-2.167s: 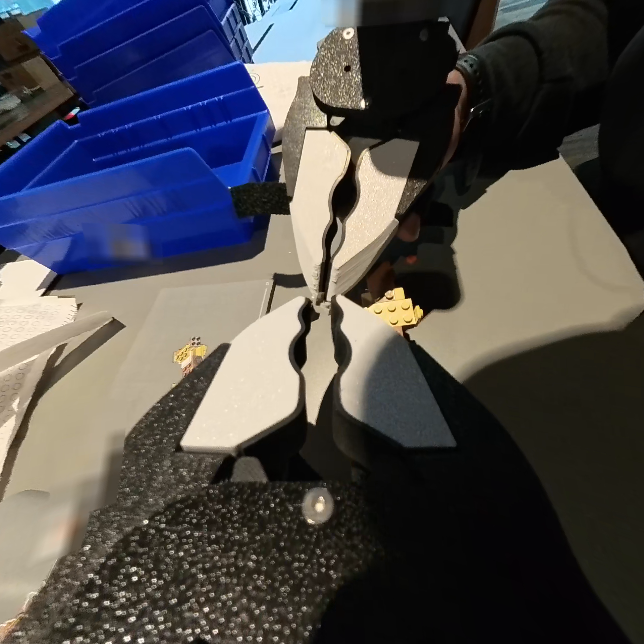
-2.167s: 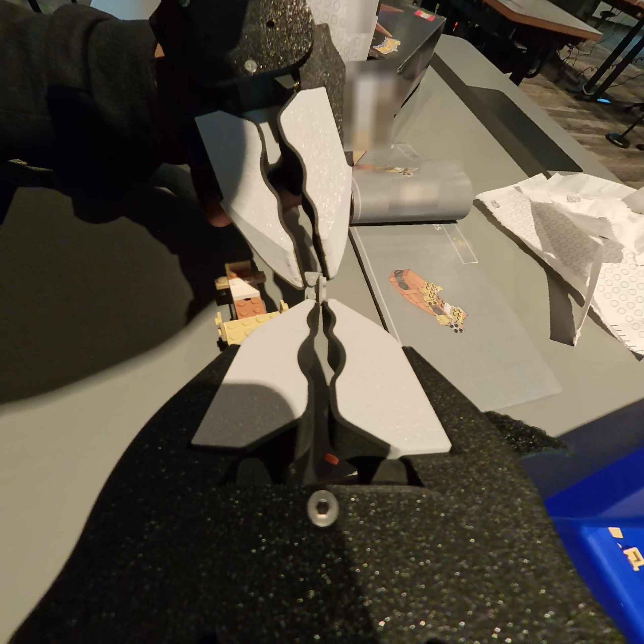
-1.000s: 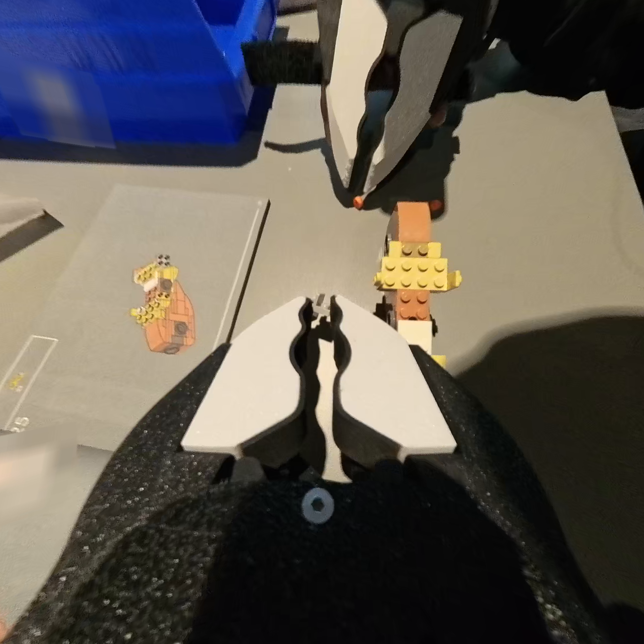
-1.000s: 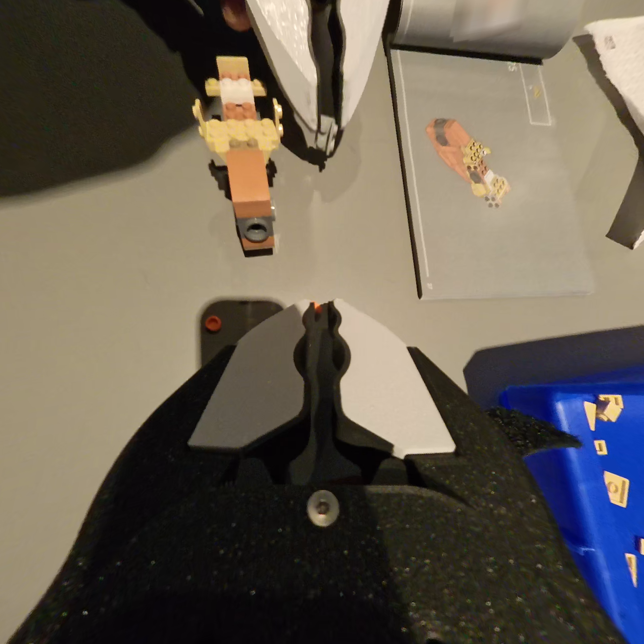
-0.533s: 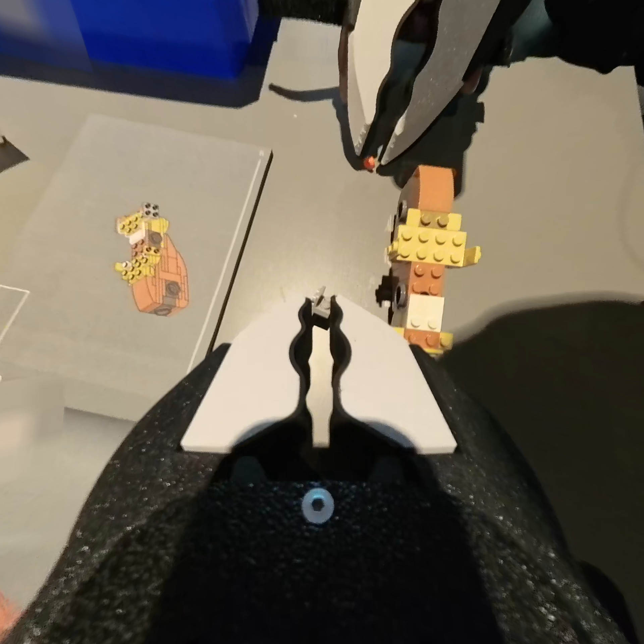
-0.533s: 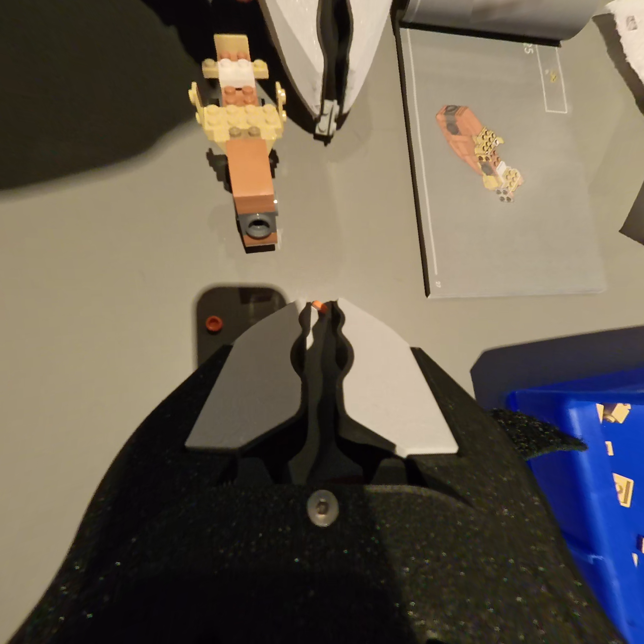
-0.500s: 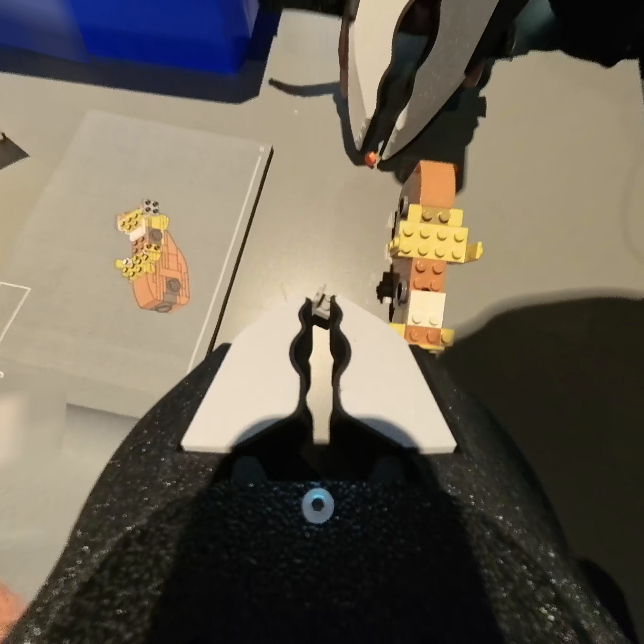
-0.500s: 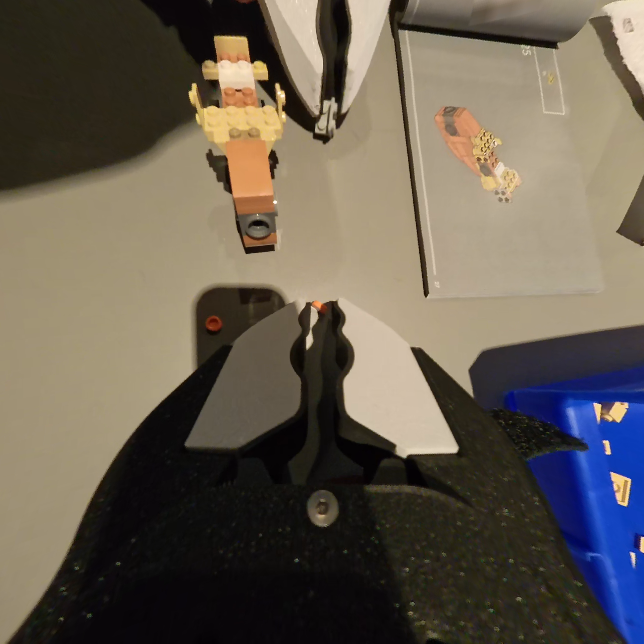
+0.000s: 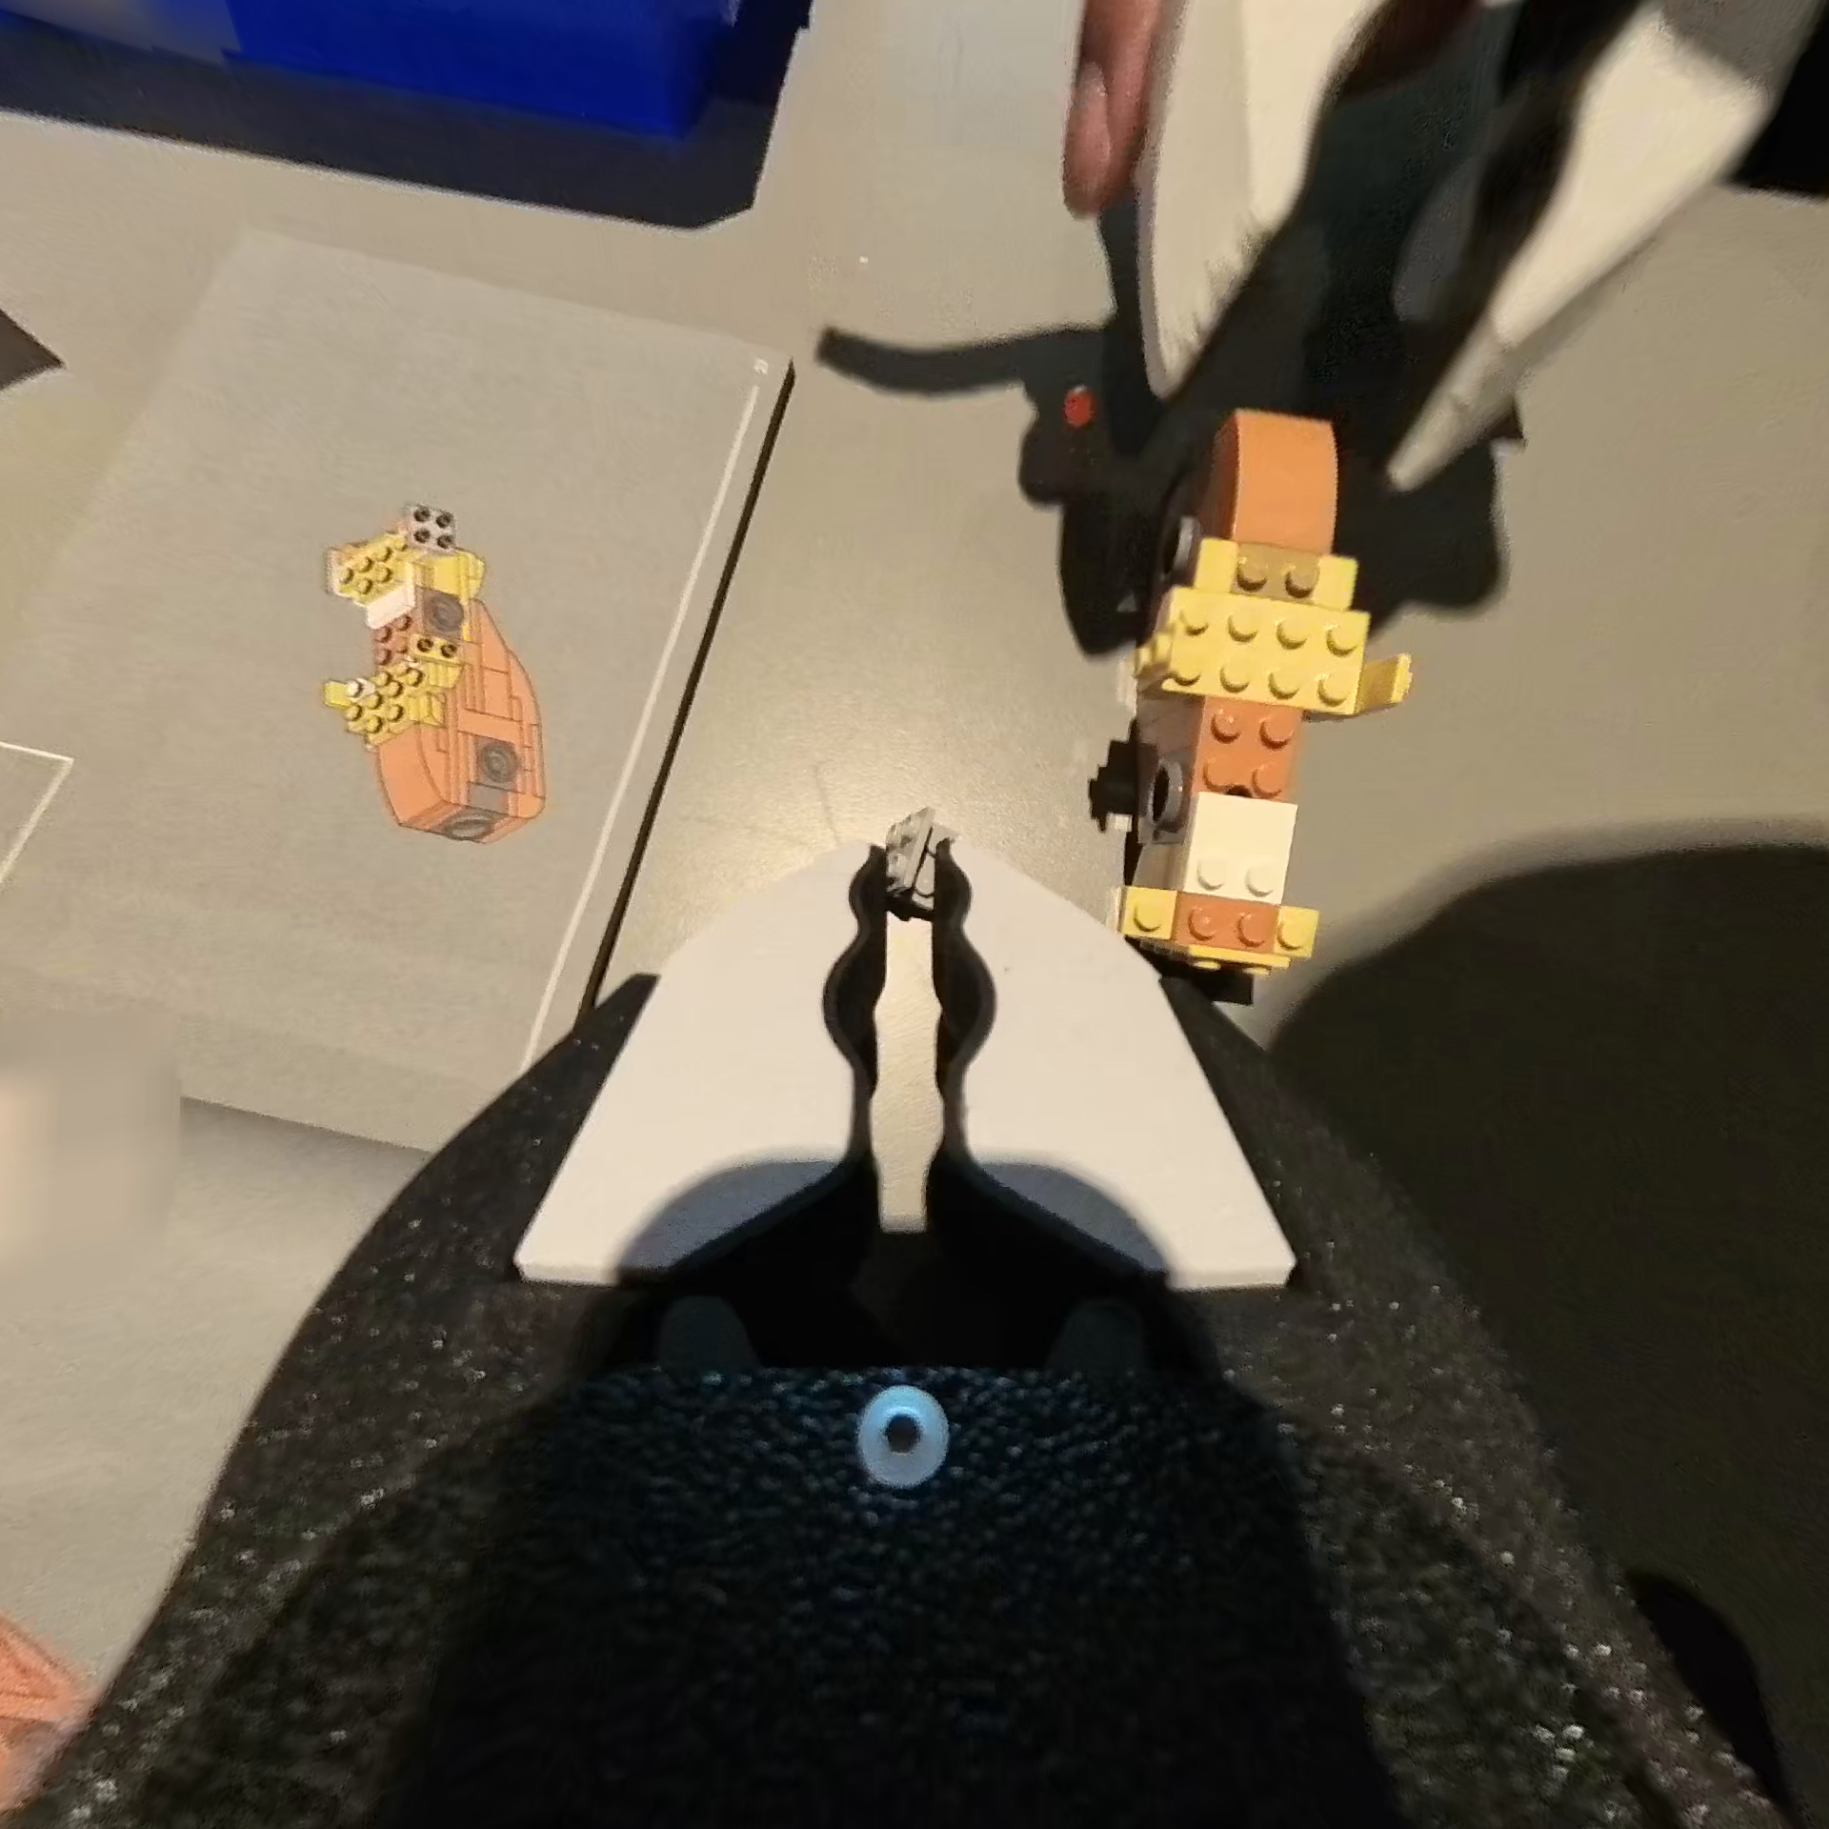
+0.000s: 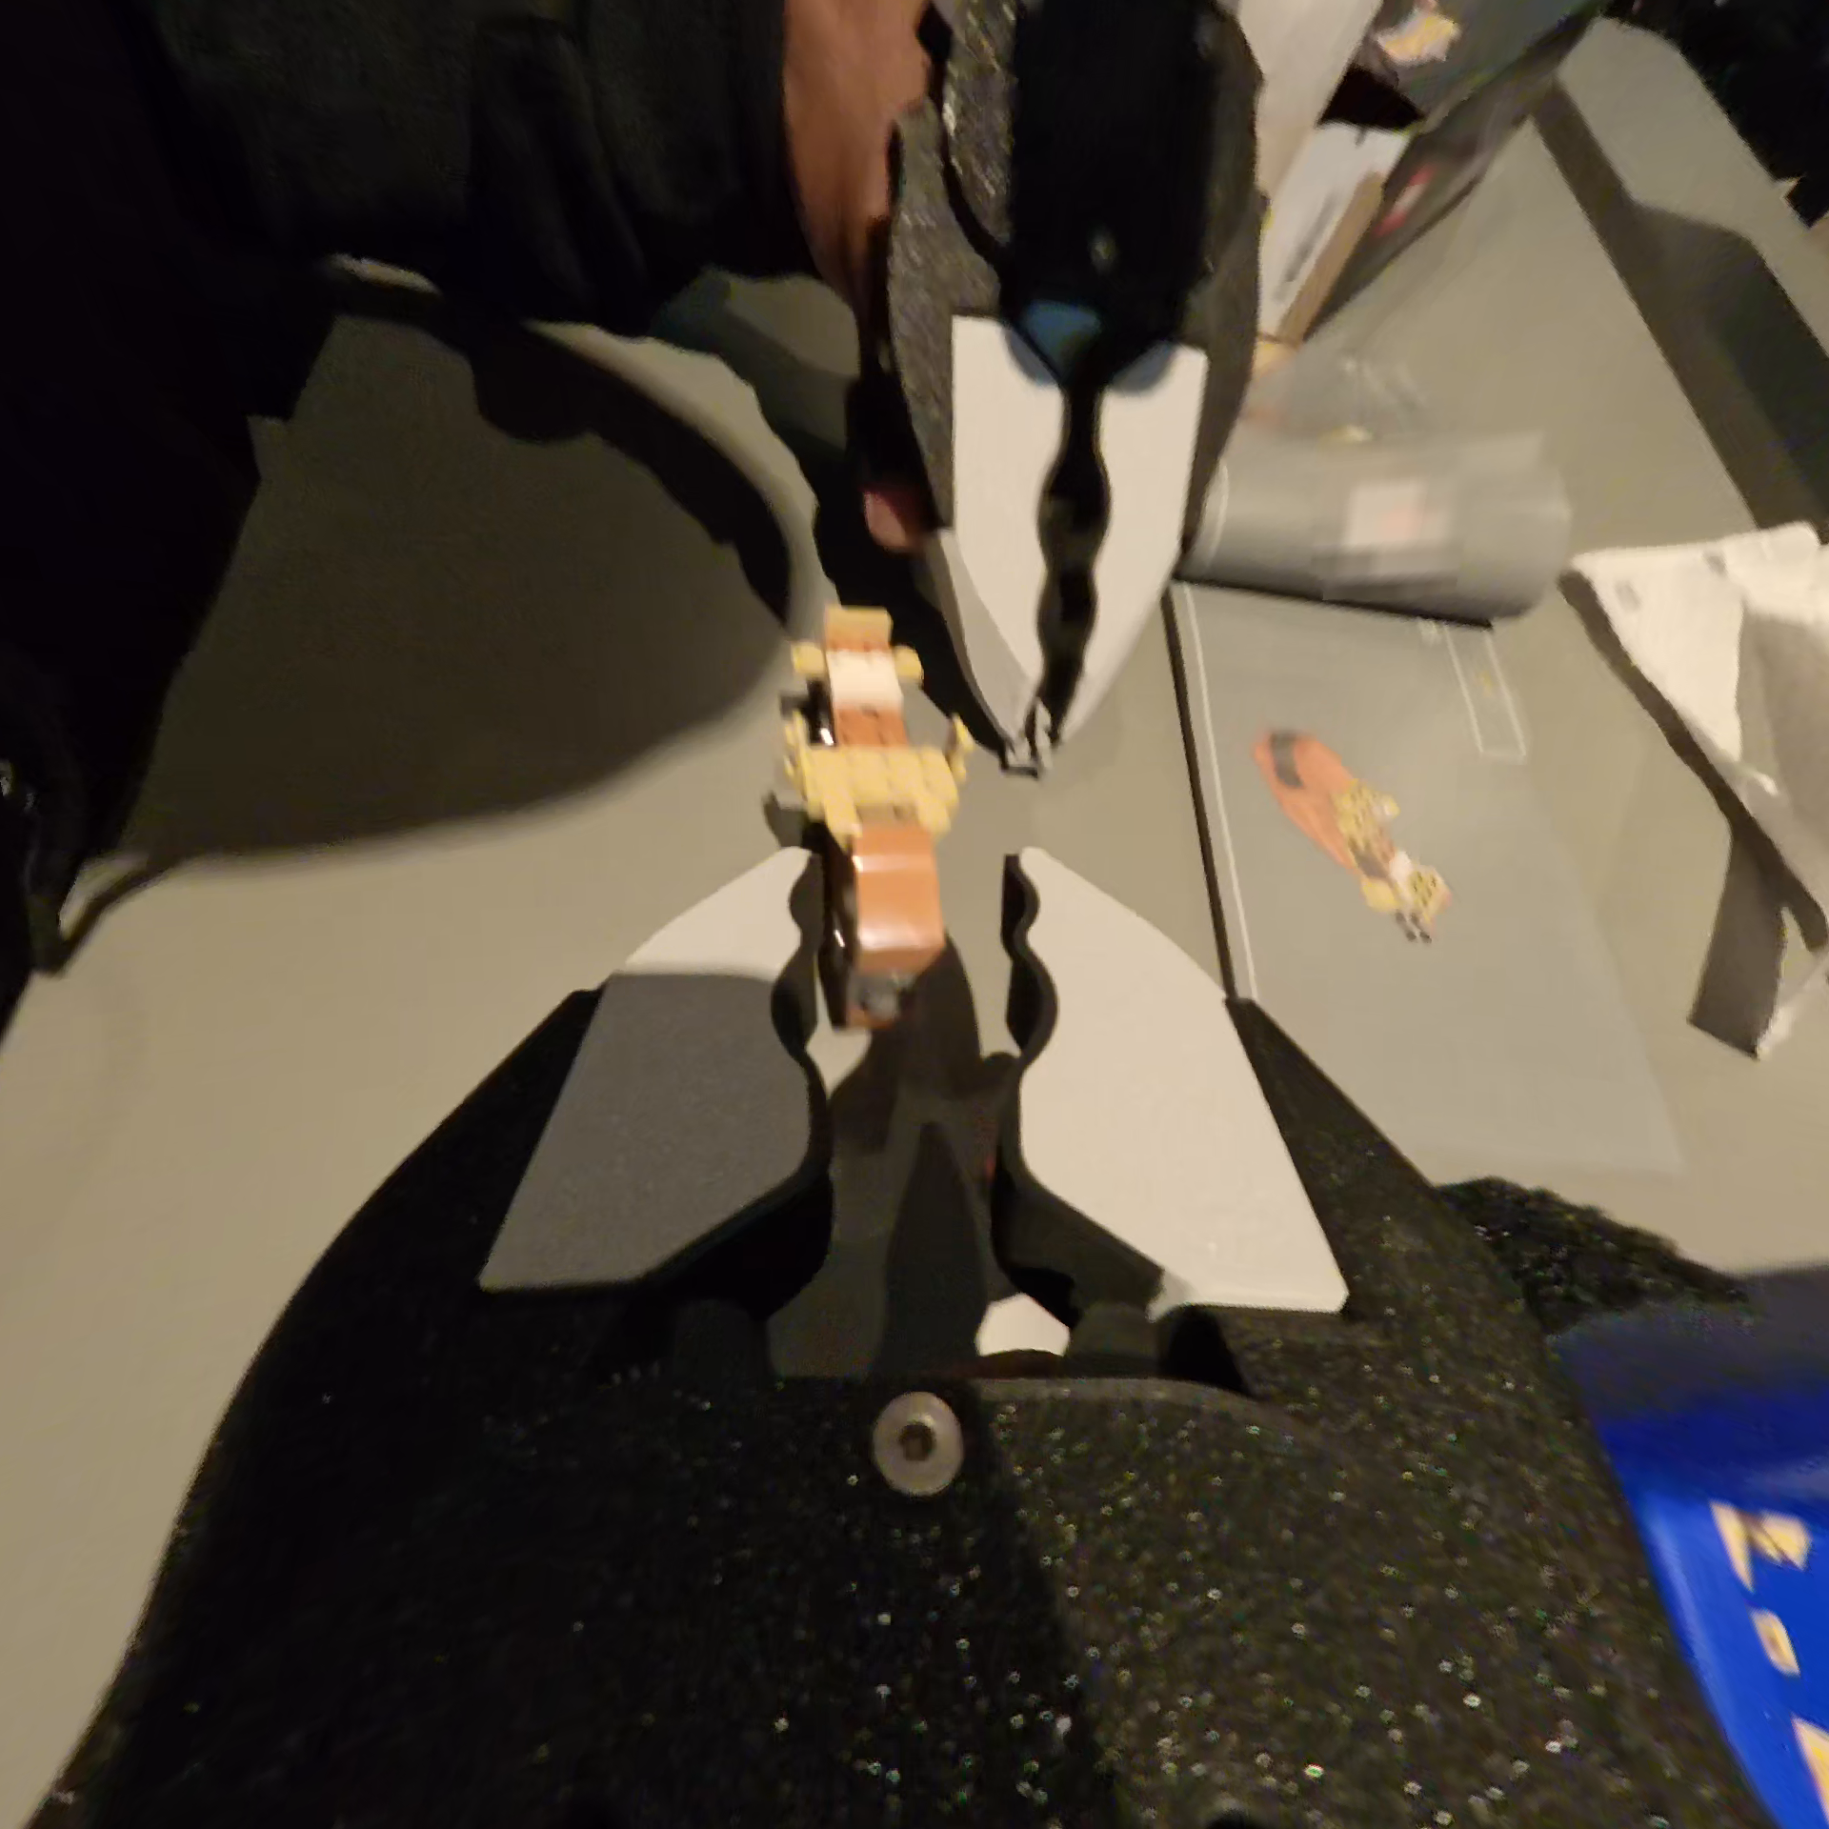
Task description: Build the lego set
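Observation:
The brown, yellow and white lego model (image 9: pixel 1249 713) lies on the grey table. My left gripper (image 9: pixel 913 876) is shut on a small grey lego piece (image 9: pixel 911 859), just left of the model's near end. My right gripper (image 10: pixel 906 876) is open, its jaws on either side of the model's (image 10: pixel 891 891) brown end, not closed on it. It shows blurred at the top of the left wrist view (image 9: pixel 1287 426). The left gripper (image 10: pixel 1029 742) shows beyond the model in the right wrist view. A small red stud (image 9: pixel 1079 406) lies on a dark patch by the model.
The open instruction booklet (image 9: pixel 416 643) lies left of the model and shows in the right wrist view (image 10: pixel 1386 871). A blue parts bin (image 9: pixel 445 89) stands behind it, also in the right wrist view (image 10: pixel 1732 1534). Crumpled white paper (image 10: pixel 1722 673) lies past the booklet. About 9 cm separates my left fingertips from my right. My right tips are roughly 7 cm from the small red stud (image 9: pixel 1079 406).
My right gripper has opened and moved forward so that its jaws straddle the model's brown end; the orange stud is gone from its tips. My left gripper still holds the grey piece.

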`<control>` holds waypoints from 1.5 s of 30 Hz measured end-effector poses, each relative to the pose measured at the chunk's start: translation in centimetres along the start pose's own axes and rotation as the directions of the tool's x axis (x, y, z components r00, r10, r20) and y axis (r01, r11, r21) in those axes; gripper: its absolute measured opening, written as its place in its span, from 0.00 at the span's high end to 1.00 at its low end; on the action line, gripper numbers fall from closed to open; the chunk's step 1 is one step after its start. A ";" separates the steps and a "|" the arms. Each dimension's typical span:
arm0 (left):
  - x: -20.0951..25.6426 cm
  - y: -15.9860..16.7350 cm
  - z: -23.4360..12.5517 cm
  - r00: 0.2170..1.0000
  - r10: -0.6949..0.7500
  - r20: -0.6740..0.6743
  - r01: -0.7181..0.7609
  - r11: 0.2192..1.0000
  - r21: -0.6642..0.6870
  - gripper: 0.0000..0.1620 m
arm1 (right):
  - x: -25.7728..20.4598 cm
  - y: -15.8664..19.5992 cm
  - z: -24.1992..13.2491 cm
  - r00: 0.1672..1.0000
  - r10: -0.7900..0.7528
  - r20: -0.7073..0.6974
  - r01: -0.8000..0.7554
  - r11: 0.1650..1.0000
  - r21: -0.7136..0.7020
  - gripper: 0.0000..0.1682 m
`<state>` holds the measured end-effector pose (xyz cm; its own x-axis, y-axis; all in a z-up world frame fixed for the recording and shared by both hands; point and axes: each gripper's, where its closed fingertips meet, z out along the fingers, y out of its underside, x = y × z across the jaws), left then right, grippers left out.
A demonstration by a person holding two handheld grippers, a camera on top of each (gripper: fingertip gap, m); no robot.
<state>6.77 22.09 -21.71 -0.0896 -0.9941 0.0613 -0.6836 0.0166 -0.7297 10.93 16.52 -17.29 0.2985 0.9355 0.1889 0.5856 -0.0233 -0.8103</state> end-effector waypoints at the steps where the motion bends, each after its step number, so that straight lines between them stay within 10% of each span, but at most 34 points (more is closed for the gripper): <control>1: 0.0 0.0 0.0 1.000 -0.013 -0.006 0.013 1.000 0.001 0.95 | -0.2 -0.3 0.4 1.000 0.003 0.001 -0.003 1.000 0.008 0.78; 45: 0.8 -0.7 -0.7 0.946 -0.283 -0.159 0.293 0.955 0.046 0.96 | 1.7 0.3 0.4 0.992 0.080 -0.096 -0.079 0.997 0.015 0.94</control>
<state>6.68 21.33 -20.68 -0.0063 -0.9280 0.3724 -0.6457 -0.2806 -0.7102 11.35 18.26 -17.44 0.4155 0.8923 0.1763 0.5488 -0.0914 -0.8309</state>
